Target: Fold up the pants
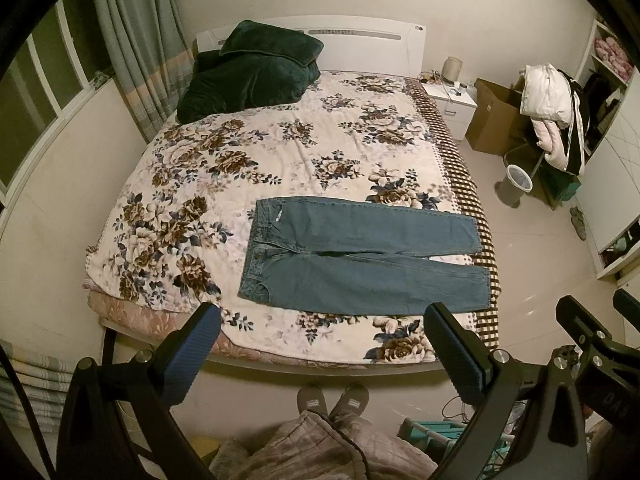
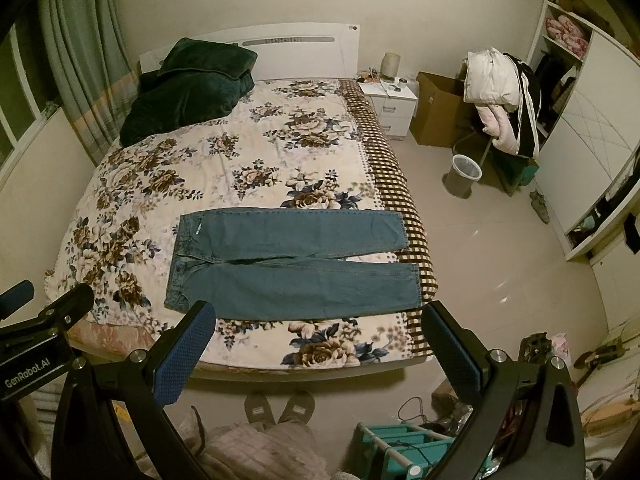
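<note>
The jeans [image 1: 360, 258] lie flat on the bed [image 1: 280, 152], waist left, legs probably just parted. My left gripper [image 1: 320, 344] and right gripper [image 2: 318, 340] hang wide open, empty (well short of the jeans). I pinch the near leg's waist and hem evenly.

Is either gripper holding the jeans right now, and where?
No. The left gripper and right gripper are both open and empty; the jeans lie flat on the bed.

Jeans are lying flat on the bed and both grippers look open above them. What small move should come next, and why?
Probably lower both open grippers, left gripper and right gripper, toward the near edge of the jeans. The jeans lie spread flat and unfolded on the bedspread, legs side by side, and neither gripper touches them.
</note>
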Motion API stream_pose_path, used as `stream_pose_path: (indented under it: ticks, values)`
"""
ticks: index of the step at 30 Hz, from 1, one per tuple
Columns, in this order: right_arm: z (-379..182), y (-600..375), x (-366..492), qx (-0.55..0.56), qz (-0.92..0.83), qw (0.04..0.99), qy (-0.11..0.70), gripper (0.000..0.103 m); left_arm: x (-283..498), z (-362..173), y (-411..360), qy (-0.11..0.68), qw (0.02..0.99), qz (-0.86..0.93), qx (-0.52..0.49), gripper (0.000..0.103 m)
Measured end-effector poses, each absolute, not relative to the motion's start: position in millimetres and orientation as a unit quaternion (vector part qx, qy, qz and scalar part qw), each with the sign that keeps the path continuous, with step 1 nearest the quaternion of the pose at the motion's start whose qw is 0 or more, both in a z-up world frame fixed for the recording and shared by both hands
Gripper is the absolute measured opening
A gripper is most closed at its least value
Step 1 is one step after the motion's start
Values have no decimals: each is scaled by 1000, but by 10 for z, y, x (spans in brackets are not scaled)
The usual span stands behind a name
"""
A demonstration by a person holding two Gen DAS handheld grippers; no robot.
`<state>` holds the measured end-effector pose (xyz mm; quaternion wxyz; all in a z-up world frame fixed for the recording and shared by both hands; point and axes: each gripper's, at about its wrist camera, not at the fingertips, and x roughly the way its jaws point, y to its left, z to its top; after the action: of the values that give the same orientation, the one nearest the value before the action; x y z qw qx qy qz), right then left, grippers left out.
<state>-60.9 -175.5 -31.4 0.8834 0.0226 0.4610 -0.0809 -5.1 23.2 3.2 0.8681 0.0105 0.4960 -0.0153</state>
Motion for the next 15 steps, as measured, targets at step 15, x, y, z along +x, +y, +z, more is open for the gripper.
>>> stream_pose_path:
  ticks: [15]
  values:
    - [-225, -1762, -666, 20, -76, 885, 459, 103, -87, 39, 250, 495, 869, -16, 10, 103]
